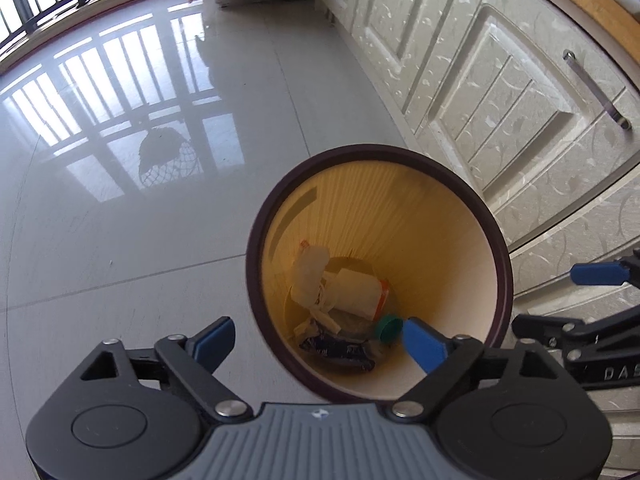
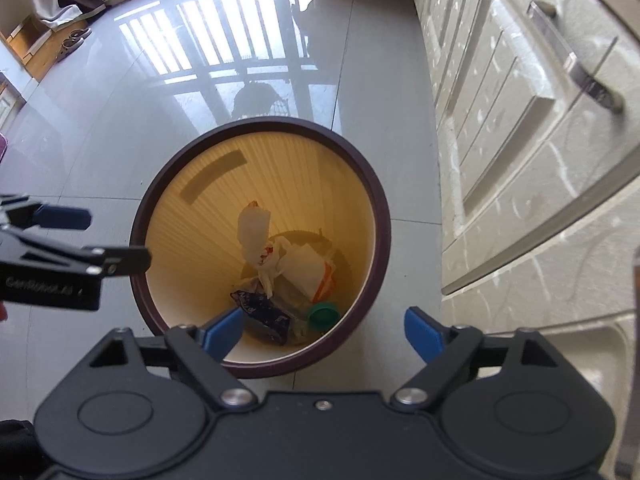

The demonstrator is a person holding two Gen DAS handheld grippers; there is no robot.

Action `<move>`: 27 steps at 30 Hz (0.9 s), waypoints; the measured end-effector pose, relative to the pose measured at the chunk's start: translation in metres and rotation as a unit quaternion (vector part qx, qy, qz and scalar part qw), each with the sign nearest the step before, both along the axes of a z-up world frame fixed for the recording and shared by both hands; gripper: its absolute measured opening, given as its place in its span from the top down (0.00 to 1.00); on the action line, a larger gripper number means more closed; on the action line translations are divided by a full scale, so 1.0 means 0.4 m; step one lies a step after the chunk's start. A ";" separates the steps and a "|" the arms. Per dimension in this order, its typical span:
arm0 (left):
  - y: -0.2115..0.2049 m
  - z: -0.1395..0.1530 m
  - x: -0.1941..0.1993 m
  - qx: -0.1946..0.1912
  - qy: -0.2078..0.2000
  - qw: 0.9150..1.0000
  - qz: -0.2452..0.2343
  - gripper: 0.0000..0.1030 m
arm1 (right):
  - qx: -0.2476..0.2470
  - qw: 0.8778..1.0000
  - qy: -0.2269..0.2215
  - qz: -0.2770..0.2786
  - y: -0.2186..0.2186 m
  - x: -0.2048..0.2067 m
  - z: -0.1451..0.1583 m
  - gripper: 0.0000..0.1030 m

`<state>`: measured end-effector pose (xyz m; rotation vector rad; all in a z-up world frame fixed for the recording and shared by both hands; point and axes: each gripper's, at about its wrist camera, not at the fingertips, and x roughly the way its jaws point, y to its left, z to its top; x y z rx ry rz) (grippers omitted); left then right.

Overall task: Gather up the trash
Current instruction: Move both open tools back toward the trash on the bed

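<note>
**Both grippers empty above the bin, trash lying at its bottom**

Left wrist view: the left gripper (image 1: 318,340) pointed steeply down over the near edge of the waste bin (image 1: 502,264), its jaws spread wide with nothing between them. One blue finger hung over the floor (image 1: 120,220) outside the bin's rim, the other over its mouth. At the bottom of the bin lay the trash: a white crumpled wrapper (image 1: 310,270), a pale carton (image 1: 360,292), a green cap (image 1: 390,328) and a dark blue packet (image 1: 340,350). The right gripper (image 1: 560,296) showed beside the bin, on the side toward the cabinet (image 1: 500,92).

Right wrist view: the right gripper (image 2: 324,330) likewise aimed steeply down at the bin (image 2: 382,216), jaws wide and empty, straddling the near rim. The left gripper (image 2: 116,238) reached in level with the rim on the side away from the cabinet (image 2: 520,160). The wrapper (image 2: 254,228), packet (image 2: 264,312) and cap (image 2: 322,314) all lay inside.

The drop looked finished. To do it well, I judged both hands should lift straight clear of the rim without nudging the light bin.
</note>
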<state>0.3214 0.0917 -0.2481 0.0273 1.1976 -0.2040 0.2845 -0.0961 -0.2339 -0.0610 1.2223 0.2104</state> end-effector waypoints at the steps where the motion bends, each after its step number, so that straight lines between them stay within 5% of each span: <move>1: 0.005 0.004 -0.009 0.000 -0.001 1.000 0.004 0.07 | -0.003 1.000 -0.003 -0.001 0.000 -0.005 0.007 0.09; 9: 0.033 0.044 -0.068 -0.005 -0.005 1.000 0.028 0.00 | -0.020 0.999 -0.023 -0.010 -0.015 -0.045 0.058 0.00; 27: 0.034 0.156 -0.185 0.010 -0.031 0.998 0.047 0.00 | -0.051 0.996 -0.070 -0.004 -0.018 -0.149 0.177 0.00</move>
